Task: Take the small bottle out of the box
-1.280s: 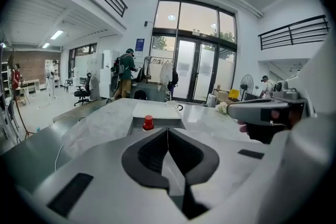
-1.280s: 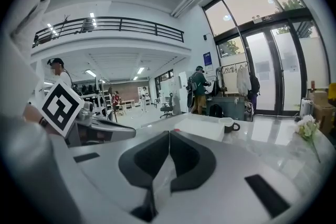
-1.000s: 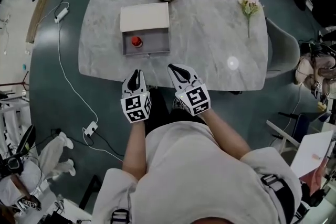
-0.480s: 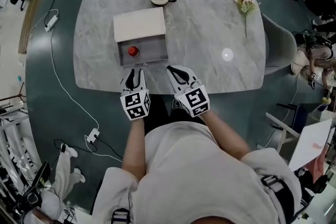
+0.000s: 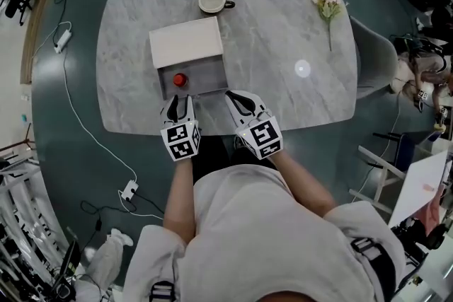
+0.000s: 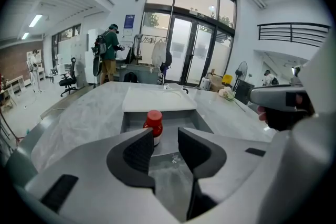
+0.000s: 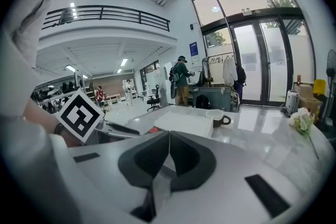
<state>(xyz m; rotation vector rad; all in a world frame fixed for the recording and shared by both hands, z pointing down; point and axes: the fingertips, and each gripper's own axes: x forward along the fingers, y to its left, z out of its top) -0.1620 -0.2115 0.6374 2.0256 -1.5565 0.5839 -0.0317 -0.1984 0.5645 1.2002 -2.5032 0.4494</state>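
The left tongs (image 5: pixel 180 100), matte grey shells with black ribbed pads, are opening. Only bare tabletop (image 5: pixel 283 46) and the box's near wall show in the gap between the pads, and they touch nothing. The right tongs (image 5: pixel 238 97) are pressed together, their curved black pads meeting along a thin line with nothing pinched.

Just ahead of the left tongs' tips sits the box (image 5: pixel 214 76), a shallow grey rectangular tray with smooth low walls. A flat white panel (image 5: pixel 185 42) covers its far half. The small bottle (image 5: pixel 180 80) stands upright in the open near part, close to the wall nearest the left tongs. It has a glossy rounded red cap over a pale body.

The tabletop is polished grey-veined marble with rounded corners. Beyond the box stands a round pale cup (image 5: pixel 211 1) with a dark loop handle. Well off to the right tongs' side lies a pale-blossomed flower (image 5: pixel 328 5) on a thin stem.
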